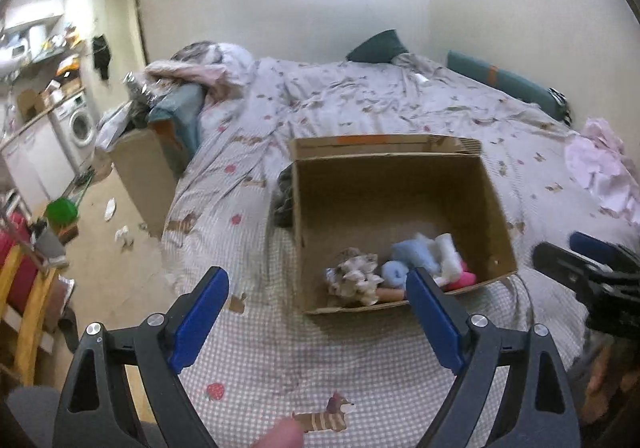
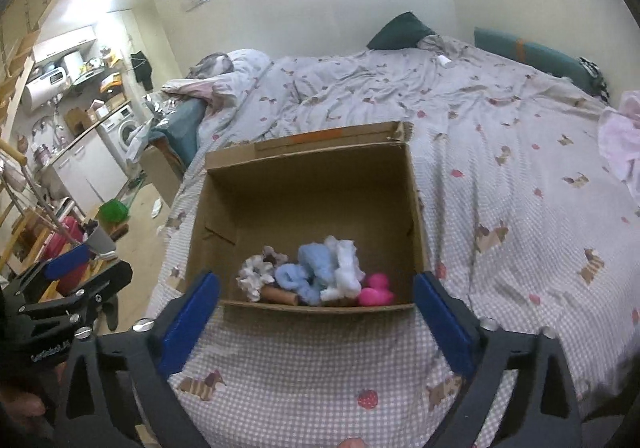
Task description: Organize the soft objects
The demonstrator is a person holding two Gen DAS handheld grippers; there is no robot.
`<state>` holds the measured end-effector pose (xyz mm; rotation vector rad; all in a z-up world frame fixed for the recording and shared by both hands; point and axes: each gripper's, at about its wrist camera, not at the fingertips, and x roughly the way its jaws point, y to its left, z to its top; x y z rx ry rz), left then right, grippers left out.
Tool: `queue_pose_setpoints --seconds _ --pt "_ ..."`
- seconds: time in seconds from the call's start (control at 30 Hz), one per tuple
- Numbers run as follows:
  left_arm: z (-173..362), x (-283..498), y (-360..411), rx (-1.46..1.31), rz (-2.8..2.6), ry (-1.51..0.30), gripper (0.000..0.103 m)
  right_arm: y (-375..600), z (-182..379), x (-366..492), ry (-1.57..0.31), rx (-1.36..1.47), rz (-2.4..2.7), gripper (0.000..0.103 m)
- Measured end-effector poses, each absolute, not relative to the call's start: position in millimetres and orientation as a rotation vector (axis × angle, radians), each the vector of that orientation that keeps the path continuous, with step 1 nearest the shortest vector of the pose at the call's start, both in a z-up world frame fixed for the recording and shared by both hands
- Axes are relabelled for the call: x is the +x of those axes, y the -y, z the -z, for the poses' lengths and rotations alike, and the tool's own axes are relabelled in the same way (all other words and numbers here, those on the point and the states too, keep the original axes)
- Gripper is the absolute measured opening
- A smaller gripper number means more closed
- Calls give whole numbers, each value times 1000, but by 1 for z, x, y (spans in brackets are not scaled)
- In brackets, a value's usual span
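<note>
An open cardboard box (image 1: 396, 184) (image 2: 312, 184) stands on the bed. Inside, against its near wall, lie soft toys: a white-brown ruffled one (image 1: 354, 278) (image 2: 256, 272), a light blue one (image 1: 412, 254) (image 2: 308, 268), a white one (image 1: 448, 252) (image 2: 346, 266), a pink one (image 1: 464, 279) (image 2: 376, 290) and a brown roll (image 2: 280, 295). My left gripper (image 1: 318, 306) is open and empty, held above the bed just before the box. My right gripper (image 2: 316, 314) is open and empty at the box's near wall. Each gripper shows at the other view's edge.
The bed (image 2: 500, 136) has a checked sheet with dog and strawberry prints. Green pillows (image 2: 532, 52) lie at the far side, pink cloth (image 1: 600, 168) at the right. A second cardboard box (image 1: 140, 176) stands on the cluttered floor at the left, near a washing machine (image 1: 80, 124).
</note>
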<state>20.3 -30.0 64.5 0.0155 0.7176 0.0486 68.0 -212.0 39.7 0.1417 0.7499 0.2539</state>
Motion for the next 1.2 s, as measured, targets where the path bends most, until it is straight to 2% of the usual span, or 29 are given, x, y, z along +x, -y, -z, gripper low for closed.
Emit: queue_pose_setpoints --seconds 0.17,0.23,0.3,1.2 --pt "-46 30 13 -84 -78 -769 91 210 -31 68 -739 103 -211 103" --pt "-42 34 9 -105 -86 -772 100 209 -28 69 -741 103 -212 103" --pt "-41 35 8 -107 -93 -764 102 207 -25 71 -748 96 -203 103" --pt "-26 45 22 -78 -43 -815 102 204 -5 86 -817 81 -170 103"
